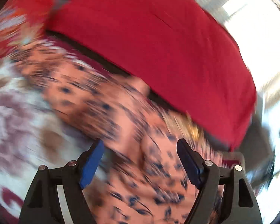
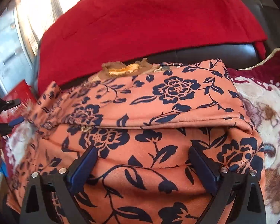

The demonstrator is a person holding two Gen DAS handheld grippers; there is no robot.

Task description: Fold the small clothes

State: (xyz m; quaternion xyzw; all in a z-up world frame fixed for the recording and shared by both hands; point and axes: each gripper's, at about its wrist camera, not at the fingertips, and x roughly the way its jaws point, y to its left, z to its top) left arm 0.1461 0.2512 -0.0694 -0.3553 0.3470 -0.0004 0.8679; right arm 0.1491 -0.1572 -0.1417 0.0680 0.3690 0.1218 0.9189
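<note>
i see both the left gripper [image 1: 140,160] and right gripper [image 2: 141,168] spread wide, holding nothing, over the soft, light floral garment [image 2: 158,100]; i'd pinch its folded edge.

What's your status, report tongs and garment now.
Left tongs open, empty. Right tongs open, empty, over the garment. Orange flowered garment folded over once on the blanket. Red cloth behind it, nothing in the way.
</note>
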